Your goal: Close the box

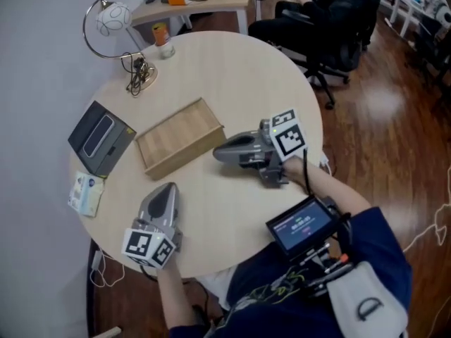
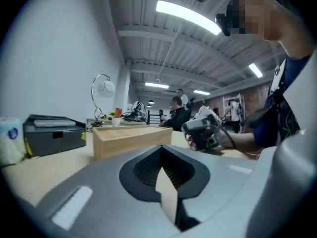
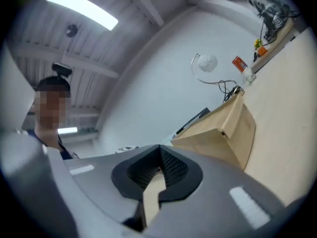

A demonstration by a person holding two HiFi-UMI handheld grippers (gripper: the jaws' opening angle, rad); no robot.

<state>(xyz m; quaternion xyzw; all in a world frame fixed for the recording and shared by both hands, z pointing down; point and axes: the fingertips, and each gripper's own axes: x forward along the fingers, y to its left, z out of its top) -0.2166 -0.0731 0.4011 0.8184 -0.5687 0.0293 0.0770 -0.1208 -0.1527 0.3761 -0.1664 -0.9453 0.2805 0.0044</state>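
Left gripper (image 1: 167,187) and right gripper (image 1: 215,153): smooth grey shells that tapered to a rounded nose. Dark ribbed lining ran round the jaws, and a pale rectangular strip sat on either side of each shell. Left cube (image 1: 148,247) and right cube (image 1: 289,136) were white, printed with black square markers. The person wore a dark blue top; its sleeve (image 1: 370,234) ended above the forearm. A black screen (image 1: 301,225) showed red lines. Below it ran green and yellow wires (image 1: 282,285), with an orange tab close by. A white pouch (image 1: 366,303) bore a dark D-shaped mark.
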